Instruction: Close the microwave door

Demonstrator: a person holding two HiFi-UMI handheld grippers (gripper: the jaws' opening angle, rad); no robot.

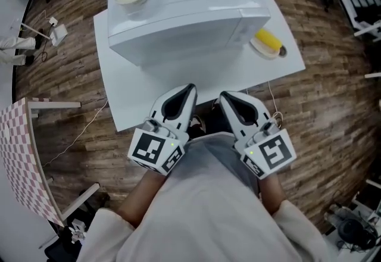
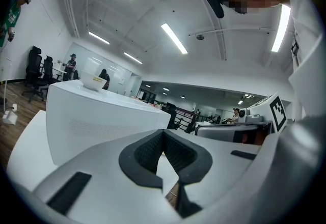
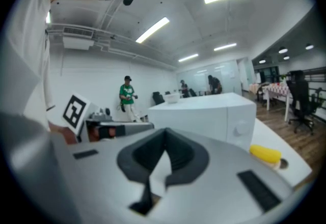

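The microwave (image 1: 184, 25) sits on the white table (image 1: 137, 97), straight ahead and beyond both tongs. Its long axis runs left to right, its front faces you, and the door already looks flush with that front. Your left gripper (image 1: 189, 88) and right gripper (image 1: 225, 96) are both pinched together on nothing at the table's near edge, about equally close to it, the right one nearer the knob (image 3: 238, 129) end.

Bright ceiling strip lights (image 2: 173, 38); fisheye edges warped; nearest foreground soft.
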